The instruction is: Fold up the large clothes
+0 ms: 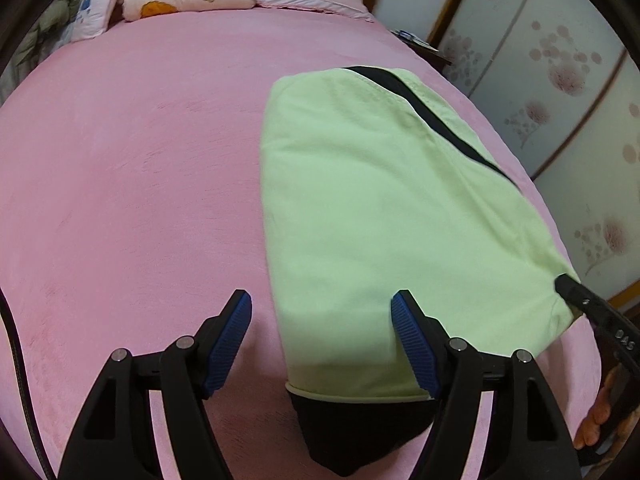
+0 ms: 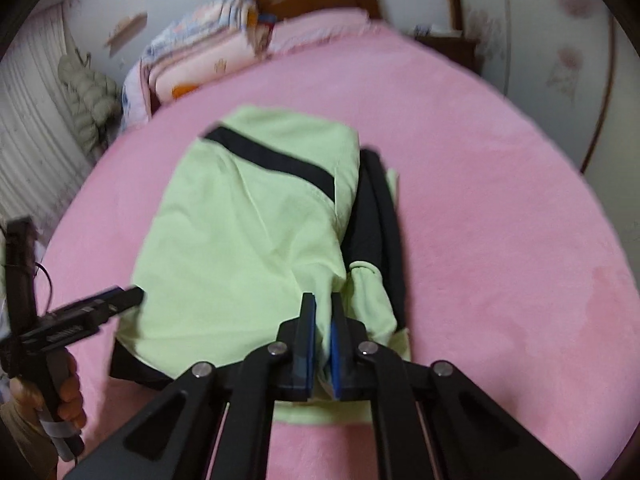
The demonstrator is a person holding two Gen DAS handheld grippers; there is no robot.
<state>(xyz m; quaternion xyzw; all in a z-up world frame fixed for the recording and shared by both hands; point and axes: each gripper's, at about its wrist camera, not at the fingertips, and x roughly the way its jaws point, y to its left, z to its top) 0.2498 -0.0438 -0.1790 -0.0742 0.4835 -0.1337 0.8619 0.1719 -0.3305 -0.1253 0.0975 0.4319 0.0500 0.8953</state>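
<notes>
Right gripper [image 2: 323,300] is clamped on the near corner of the green garment [image 2: 240,240] at frame centre on the pink bed [image 2: 500,240], likely for another fold; left gripper [image 1: 322,312] wide open, holding nothing.

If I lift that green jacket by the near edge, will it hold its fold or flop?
Probably flop: the green jacket looks thin and soft, creasing and sagging on the bed. Likely light, since the right claw pinches only a small bunch of its edge. The loose black sleeve beside it may slide out; the left claw is open, supporting nothing.
</notes>
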